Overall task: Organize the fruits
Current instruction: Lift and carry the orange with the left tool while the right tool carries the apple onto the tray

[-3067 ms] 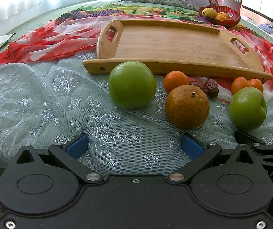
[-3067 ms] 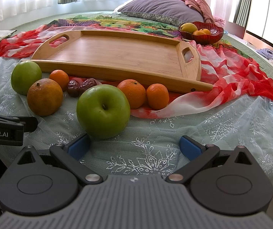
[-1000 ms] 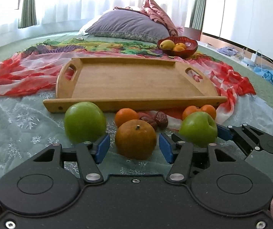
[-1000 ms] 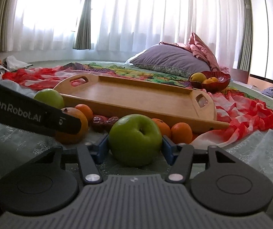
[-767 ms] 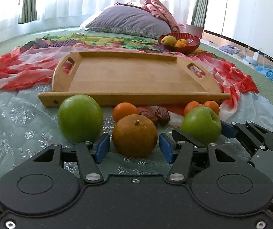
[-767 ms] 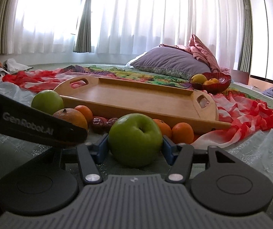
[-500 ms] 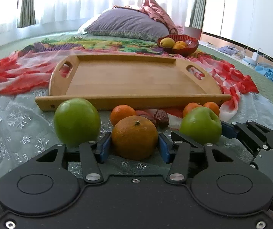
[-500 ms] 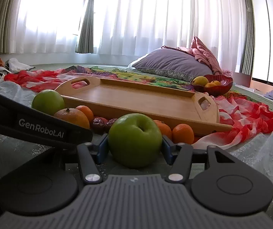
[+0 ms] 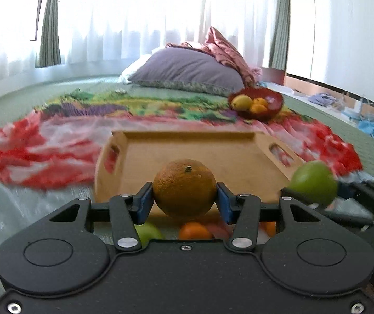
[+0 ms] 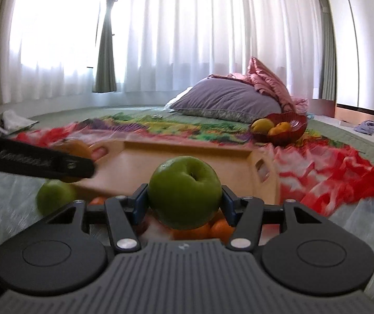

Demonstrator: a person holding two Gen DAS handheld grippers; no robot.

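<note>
My left gripper is shut on a large orange and holds it in the air in front of the empty wooden tray. My right gripper is shut on a green apple, lifted before the same tray. That apple also shows in the left wrist view. A second green apple lies on the white cloth. Small oranges lie below the grippers, partly hidden.
A red bowl with a pear and small oranges sits behind the tray, near a purple pillow. Red and multicoloured scarves lie around the tray. The left gripper's body crosses the right wrist view at left.
Both grippers have lifted off the cloth with their fruit and moved toward the tray. The other fruits stayed on the cloth below.
</note>
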